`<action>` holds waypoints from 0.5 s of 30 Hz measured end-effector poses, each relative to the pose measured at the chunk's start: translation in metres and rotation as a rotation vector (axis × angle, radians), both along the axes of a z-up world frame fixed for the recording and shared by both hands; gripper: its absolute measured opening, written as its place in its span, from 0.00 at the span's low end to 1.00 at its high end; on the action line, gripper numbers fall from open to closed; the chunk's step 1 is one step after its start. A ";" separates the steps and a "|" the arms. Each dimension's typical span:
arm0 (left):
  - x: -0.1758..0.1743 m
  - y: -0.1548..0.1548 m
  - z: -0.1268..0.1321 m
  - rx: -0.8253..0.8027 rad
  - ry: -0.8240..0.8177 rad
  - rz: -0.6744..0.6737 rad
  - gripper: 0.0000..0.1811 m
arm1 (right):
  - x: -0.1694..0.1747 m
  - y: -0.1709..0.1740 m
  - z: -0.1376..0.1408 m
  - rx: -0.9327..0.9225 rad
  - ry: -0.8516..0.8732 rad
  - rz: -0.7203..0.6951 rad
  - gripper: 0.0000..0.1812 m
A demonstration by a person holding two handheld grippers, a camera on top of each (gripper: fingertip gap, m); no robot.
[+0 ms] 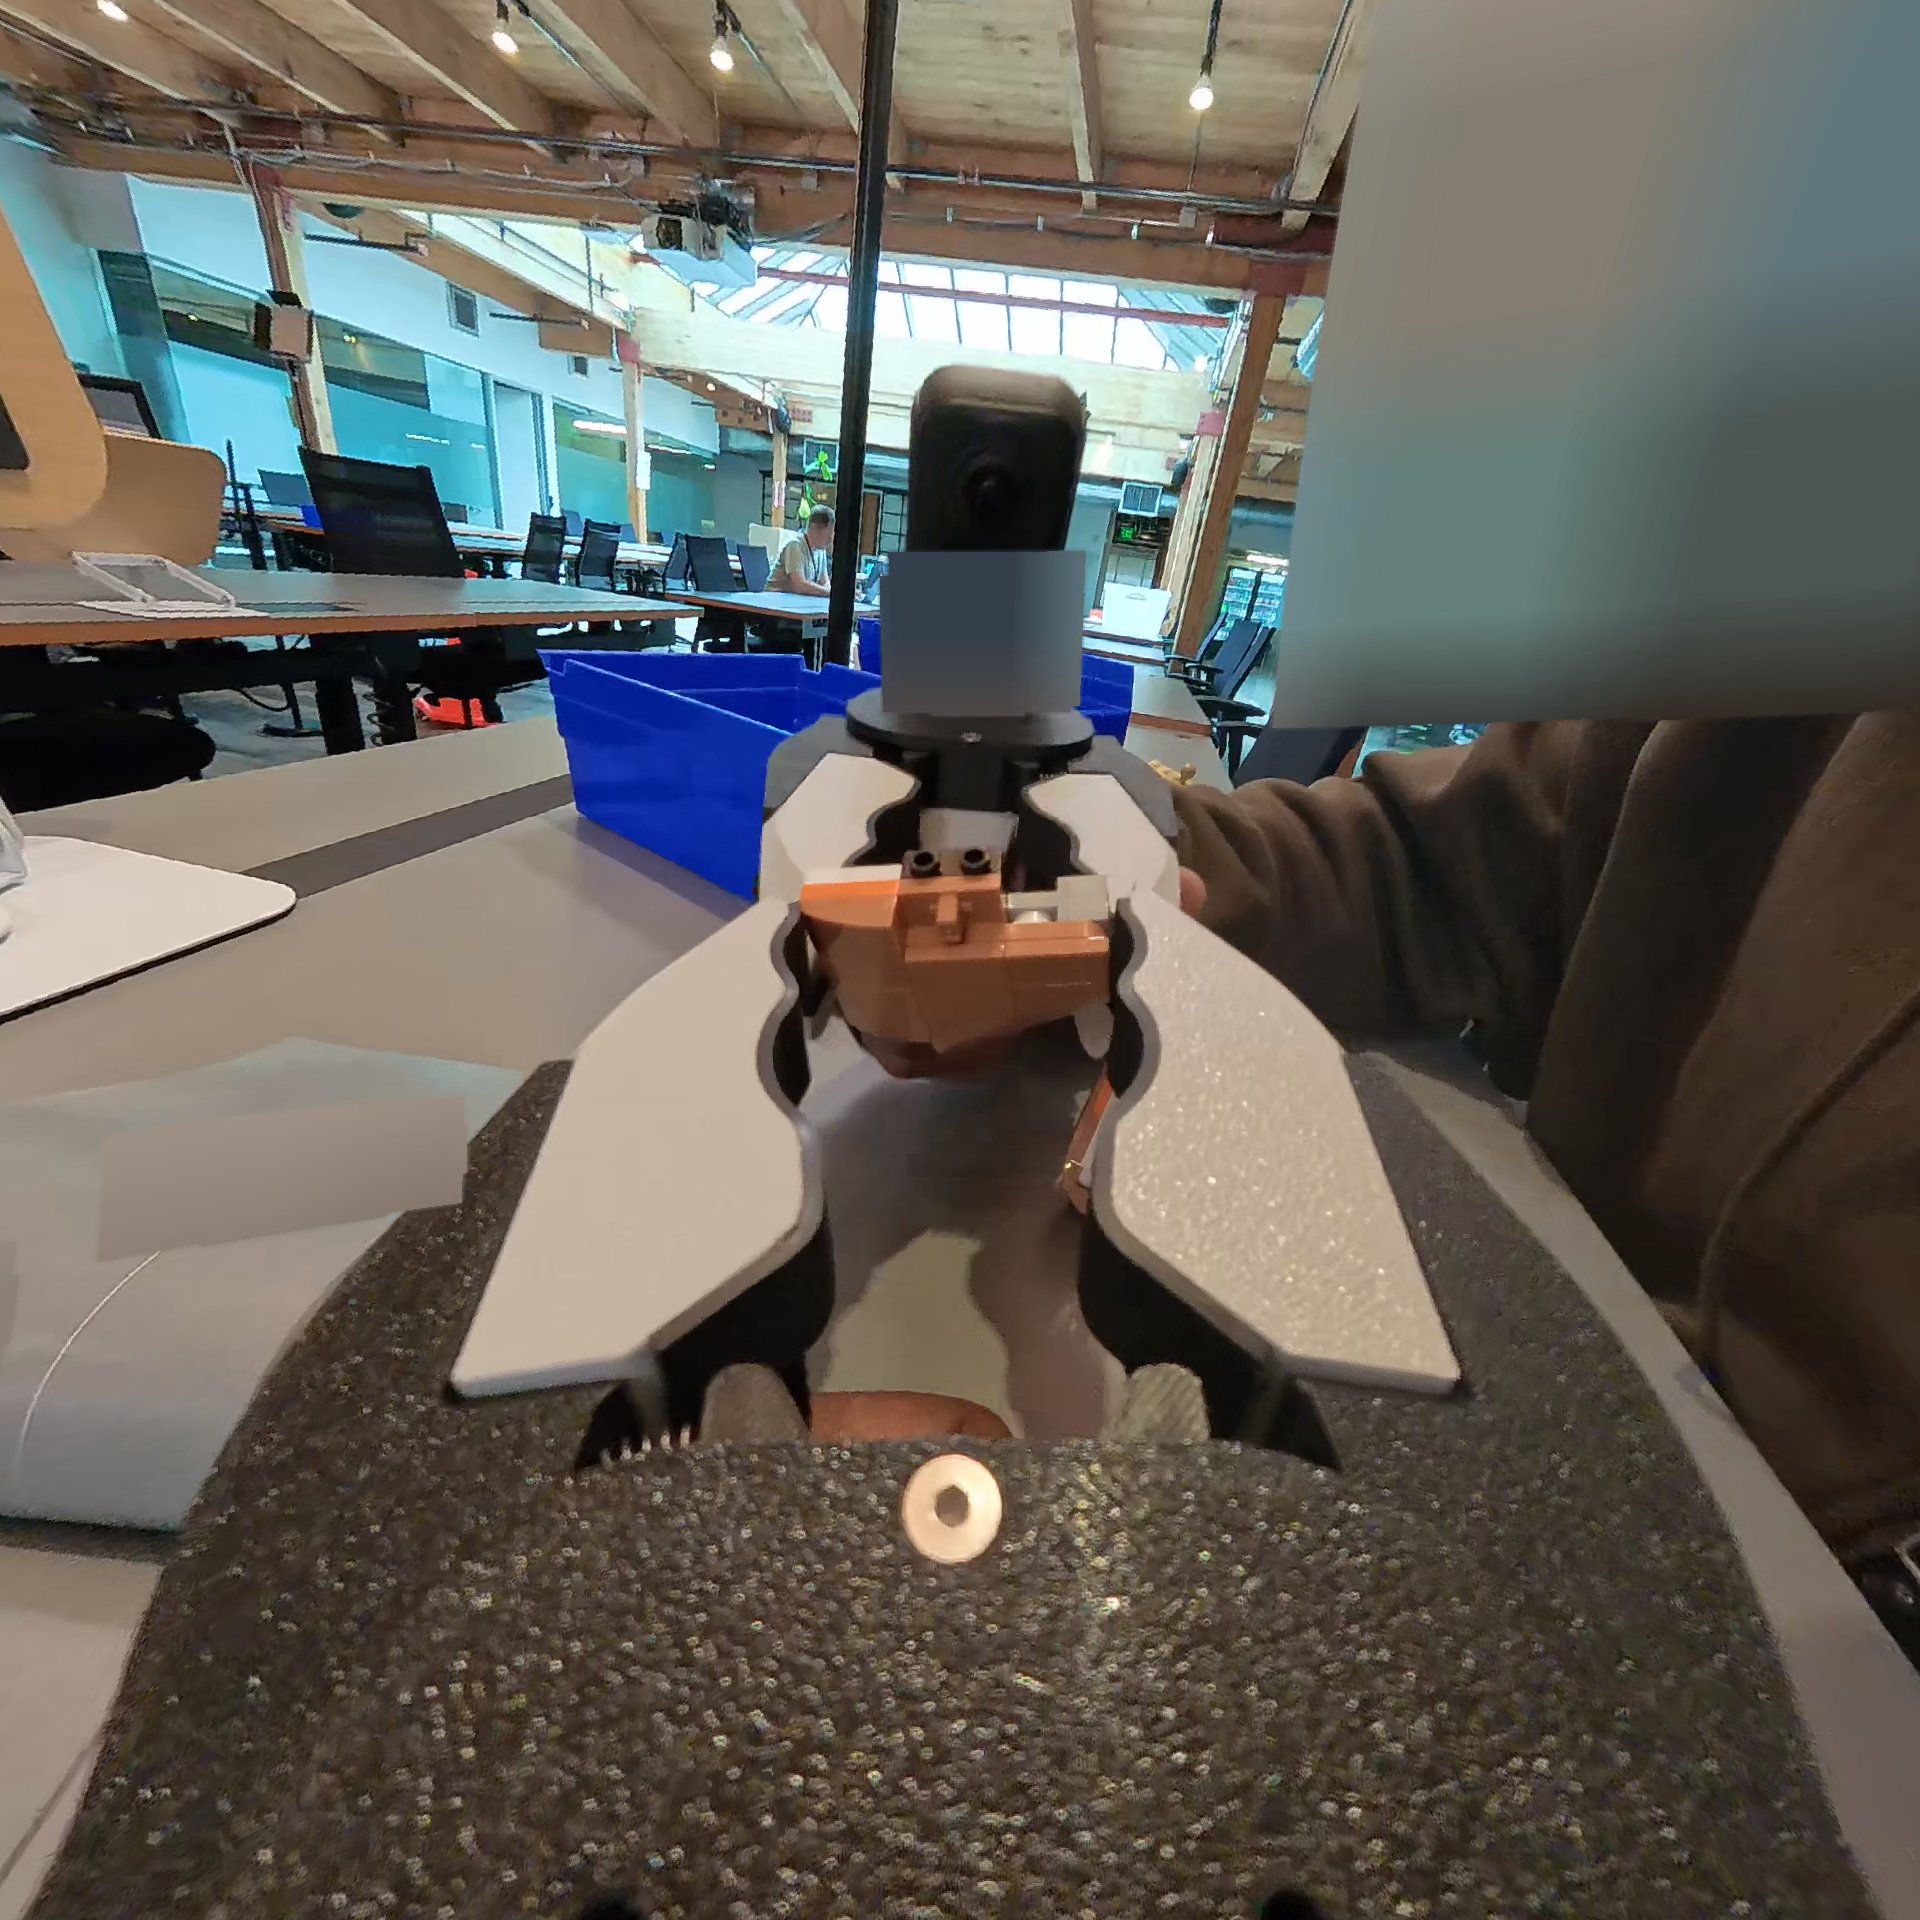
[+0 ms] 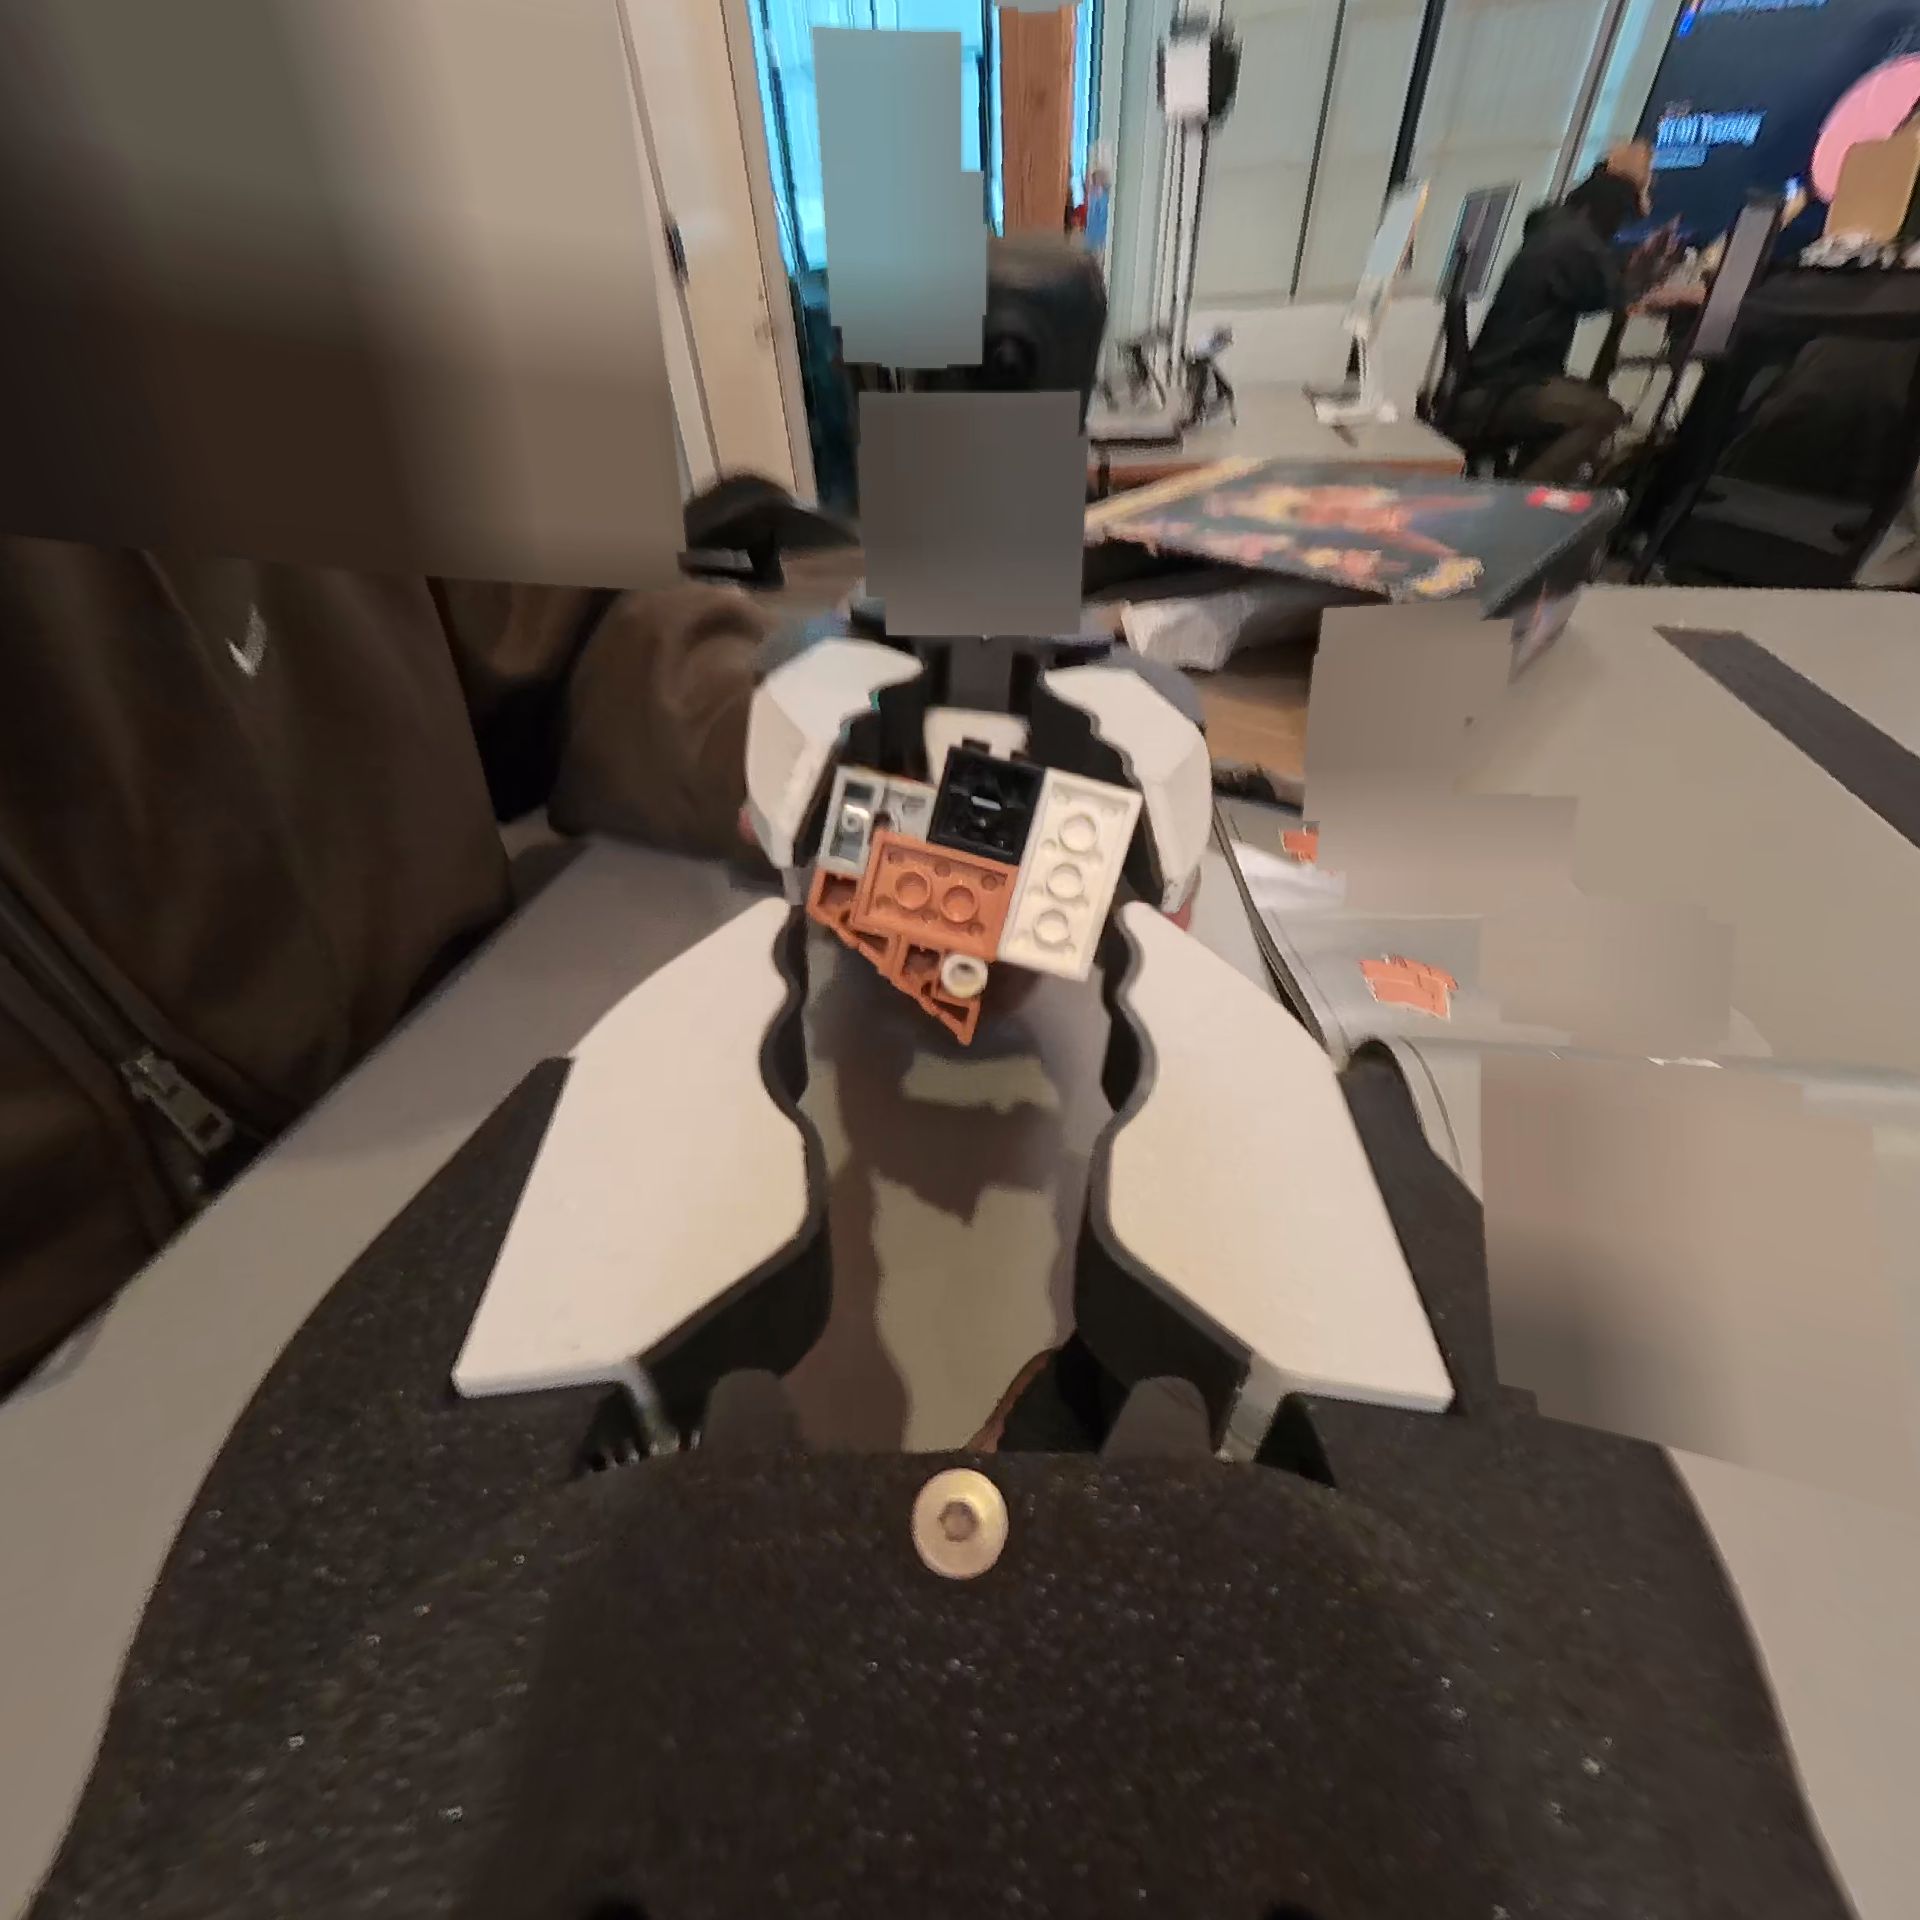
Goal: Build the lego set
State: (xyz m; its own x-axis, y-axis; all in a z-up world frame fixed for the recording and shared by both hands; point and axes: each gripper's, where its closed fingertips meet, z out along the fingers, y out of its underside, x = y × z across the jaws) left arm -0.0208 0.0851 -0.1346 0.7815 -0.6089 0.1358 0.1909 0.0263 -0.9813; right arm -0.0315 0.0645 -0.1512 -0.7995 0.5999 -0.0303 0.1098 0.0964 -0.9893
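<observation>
Centrally, we saw both the left tongs (image 1: 956, 971) and right tongs (image 2: 951, 951) grasping the brown lego assembly (image 1: 961, 971) above the table (image 1: 436, 935).

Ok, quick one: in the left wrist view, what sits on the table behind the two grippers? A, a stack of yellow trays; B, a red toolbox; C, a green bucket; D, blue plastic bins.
D: blue plastic bins stand on the grey table just behind the far gripper, past the brown lego assembly held between the two.
</observation>
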 end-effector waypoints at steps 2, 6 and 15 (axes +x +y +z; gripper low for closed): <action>-0.003 -0.001 0.002 0.004 -0.007 0.007 0.31 | 0.003 0.008 -0.001 0.053 -0.026 -0.029 0.33; -0.009 -0.002 -0.005 -0.037 0.048 0.031 0.31 | 0.022 0.034 -0.010 0.095 -0.150 -0.177 0.35; 0.028 0.001 -0.044 -0.200 0.222 -0.098 0.31 | 0.116 0.057 -0.057 0.303 -0.199 -0.547 0.42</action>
State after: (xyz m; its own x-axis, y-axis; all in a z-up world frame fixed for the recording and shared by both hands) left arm 0.0073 0.0859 -0.1787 0.7447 -0.6608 0.0933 -0.0363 -0.1797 -0.9831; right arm 0.0844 0.1219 -0.2080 -0.3736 0.9234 0.0882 0.4005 0.2463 -0.8825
